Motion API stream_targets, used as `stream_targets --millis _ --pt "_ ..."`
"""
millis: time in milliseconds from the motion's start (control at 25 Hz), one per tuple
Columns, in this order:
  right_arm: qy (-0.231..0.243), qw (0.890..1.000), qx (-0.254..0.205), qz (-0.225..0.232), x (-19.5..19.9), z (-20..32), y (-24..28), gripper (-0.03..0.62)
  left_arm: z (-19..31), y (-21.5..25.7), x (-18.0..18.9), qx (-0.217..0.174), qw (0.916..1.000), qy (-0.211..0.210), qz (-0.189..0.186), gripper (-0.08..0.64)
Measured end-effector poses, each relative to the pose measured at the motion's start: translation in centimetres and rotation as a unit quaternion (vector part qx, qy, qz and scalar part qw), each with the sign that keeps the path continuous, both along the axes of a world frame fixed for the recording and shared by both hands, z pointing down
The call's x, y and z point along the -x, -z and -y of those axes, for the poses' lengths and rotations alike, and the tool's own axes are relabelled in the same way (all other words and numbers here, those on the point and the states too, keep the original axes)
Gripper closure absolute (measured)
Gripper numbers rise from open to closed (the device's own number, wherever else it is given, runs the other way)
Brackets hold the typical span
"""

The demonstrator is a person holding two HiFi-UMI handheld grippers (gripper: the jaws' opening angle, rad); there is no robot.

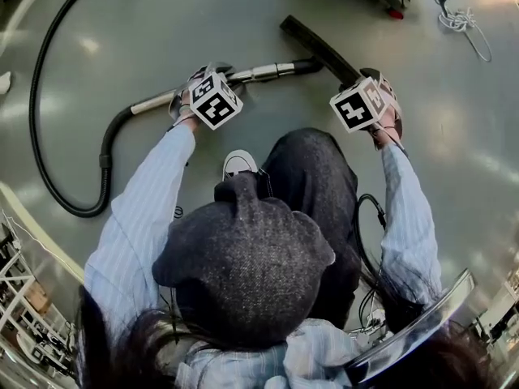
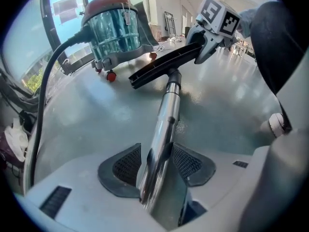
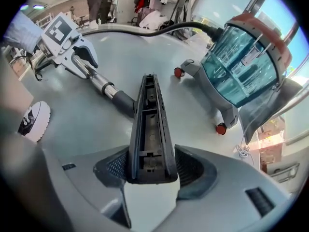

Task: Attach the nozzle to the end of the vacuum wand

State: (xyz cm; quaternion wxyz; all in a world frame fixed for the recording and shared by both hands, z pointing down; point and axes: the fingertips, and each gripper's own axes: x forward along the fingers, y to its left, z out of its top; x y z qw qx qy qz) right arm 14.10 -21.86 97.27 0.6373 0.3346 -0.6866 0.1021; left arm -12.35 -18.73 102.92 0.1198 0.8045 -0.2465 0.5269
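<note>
The chrome vacuum wand (image 1: 268, 71) lies low over the floor, its dark end meeting the neck of the long black nozzle (image 1: 320, 47). My left gripper (image 1: 201, 75) is over the wand's handle end. In the left gripper view the wand (image 2: 166, 115) runs between the pads of the left gripper (image 2: 157, 163), which stand open around it, up to the nozzle (image 2: 164, 66). My right gripper (image 1: 366, 75) is at the nozzle's near end. In the right gripper view the nozzle (image 3: 149, 120), hollow underside up, lies between the open pads of the right gripper (image 3: 149, 166).
The vacuum canister (image 3: 244, 62) with its clear blue bin stands just beyond the nozzle. Its black hose (image 1: 36, 96) loops wide to the left. The person's knee (image 1: 312, 168) and white shoe (image 1: 239, 164) are right below the wand. A white cord (image 1: 462, 23) lies at far right.
</note>
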Motion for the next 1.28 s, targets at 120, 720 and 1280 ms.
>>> stream_targets --millis 120,720,1280 --pt "-0.009 1.0 -0.002 0.02 -0.2 -0.7 0.9 0.356 -0.1 1.8 1.2 -0.006 0.9994 0.029 -0.018 0.359" --pt "-0.088 0.967 -0.047 0.234 3.5 0.5 10.1 0.359 1.3 10.2 0.4 -0.044 0.9831 0.139 -0.111 0.51" --pt "-0.141 0.922 -0.066 0.354 12.4 -0.9 27.0 0.584 -2.2 28.7 2.3 -0.047 0.9514 0.245 -0.181 0.549"
